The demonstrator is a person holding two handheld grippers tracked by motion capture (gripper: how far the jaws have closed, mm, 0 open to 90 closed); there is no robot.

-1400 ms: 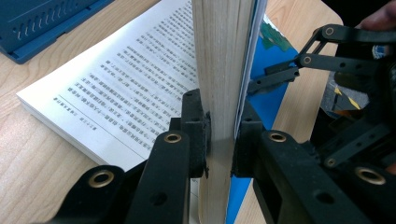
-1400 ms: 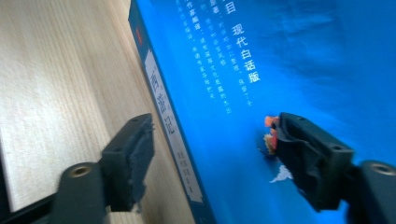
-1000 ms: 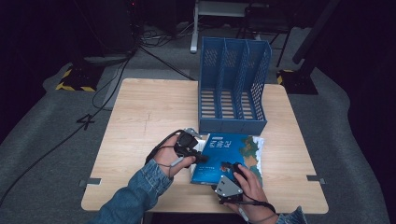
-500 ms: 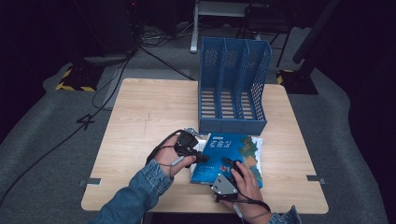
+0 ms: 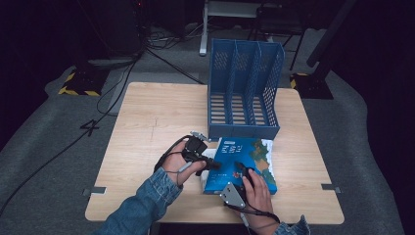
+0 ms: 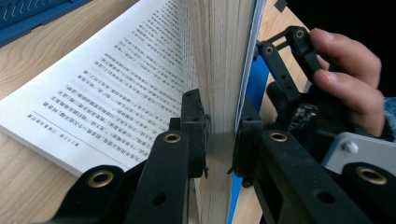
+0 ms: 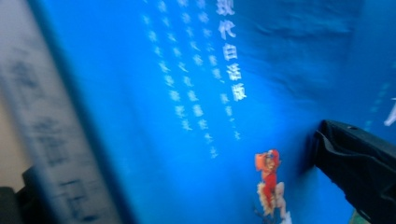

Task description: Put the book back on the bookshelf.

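The blue book lies on the near right part of the wooden table, its far edge just in front of the blue file rack and its near edge close to the table's front edge. In my left gripper view the book is partly lifted open: a thick wad of pages stands on edge with the blue cover on its far side, while the remaining pages lie flat with printed text facing up. My left gripper comes at the book from its left edge, and its jaws are clamped on that standing wad together with the cover, pads pressing from both sides. The left half of the table is bare wood with plenty of room; the rack blocks the way beyond the book. My left forearm in a denim sleeve angles in from the bottom left, hand curled round the gripper body. My right gripper rests over the cover from the near edge, jaws spread wide and gripping nothing, the blue cover right in front of them. Its jaws have just been opening, with the cover between them and unpressed. Since a second ago the right hand has drawn slightly toward me; the left has stayed put.
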